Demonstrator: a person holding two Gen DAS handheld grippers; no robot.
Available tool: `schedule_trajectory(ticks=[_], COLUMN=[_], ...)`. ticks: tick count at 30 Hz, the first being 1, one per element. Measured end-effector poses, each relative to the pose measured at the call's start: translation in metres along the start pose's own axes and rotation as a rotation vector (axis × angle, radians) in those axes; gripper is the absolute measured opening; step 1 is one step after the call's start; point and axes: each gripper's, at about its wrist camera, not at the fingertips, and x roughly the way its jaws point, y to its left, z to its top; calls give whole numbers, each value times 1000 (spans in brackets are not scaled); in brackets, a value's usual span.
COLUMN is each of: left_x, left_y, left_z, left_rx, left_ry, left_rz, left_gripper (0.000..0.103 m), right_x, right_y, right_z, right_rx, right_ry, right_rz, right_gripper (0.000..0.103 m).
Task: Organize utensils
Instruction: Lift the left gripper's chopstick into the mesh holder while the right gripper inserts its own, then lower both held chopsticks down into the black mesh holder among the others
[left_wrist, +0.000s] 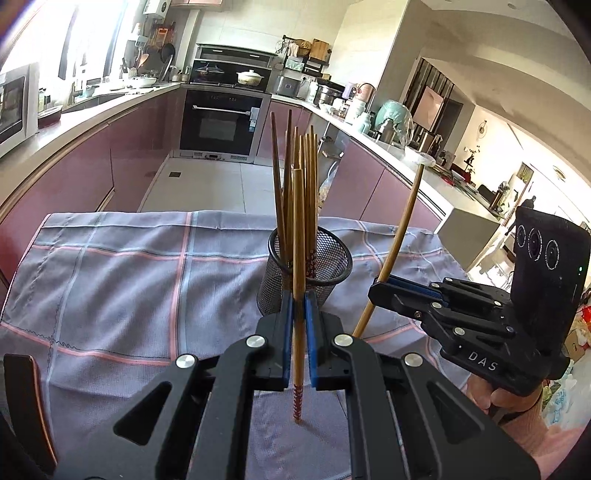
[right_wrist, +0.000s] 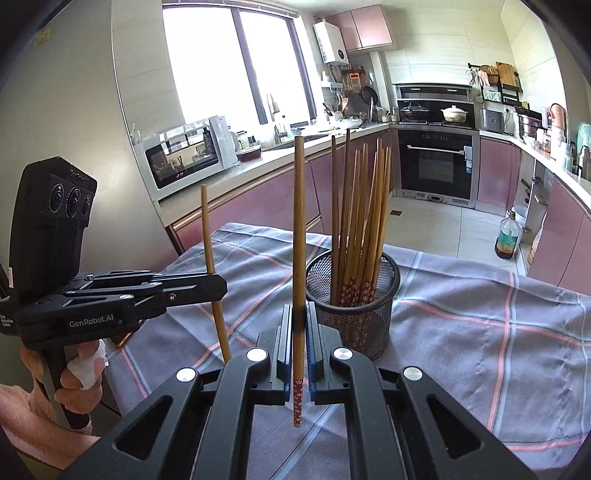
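Note:
A black mesh holder (left_wrist: 325, 264) stands on the checked cloth and holds several wooden chopsticks upright; it also shows in the right wrist view (right_wrist: 354, 291). My left gripper (left_wrist: 299, 328) is shut on one chopstick (left_wrist: 298, 236), held upright just in front of the holder, red patterned end down. My right gripper (right_wrist: 300, 339) is shut on another chopstick (right_wrist: 298, 221), upright, left of the holder. Each gripper shows in the other's view: the right gripper (left_wrist: 376, 291) with its tilted chopstick (left_wrist: 399, 236), the left gripper (right_wrist: 218, 284) with its chopstick (right_wrist: 208, 236).
The table is covered by a grey-blue cloth (left_wrist: 129, 280) with pink stripes. Beyond it lie pink kitchen cabinets, an oven (left_wrist: 221, 122) and a microwave (right_wrist: 181, 155). A bottle (right_wrist: 509, 236) stands on the floor at right.

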Motion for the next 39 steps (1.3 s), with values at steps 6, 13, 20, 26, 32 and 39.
schedule_trajectory(ticks=[6,13,20,26,32,39], left_x=[-3,-16,-33,-50,-60,-51], left_y=[-2,-9,-15,-19,-30,-35], left_z=[11,29,51,72,89,99], left_rx=[5,20,30,36,52,52], left_ry=[-22,-77,-136,-199,-247,-257], left_rz=[-10,-21,-34,-32,-28,-8], left_gripper=[7,7,7,7,7,7], right_x=[-8,-17,-25,-26,-27,-23], right_y=[-3,-8,-9,-9,-8,-11], right_z=[8,20,35,47,59,72], right_rx=[-6,-19,-34,-46,-58,-57], right_ry=[-24,-64,-108,-138,-172,-198], right_rz=[-17,-36,-42,-44,-54,-68], right_gripper=[5,5,5,5,6,5])
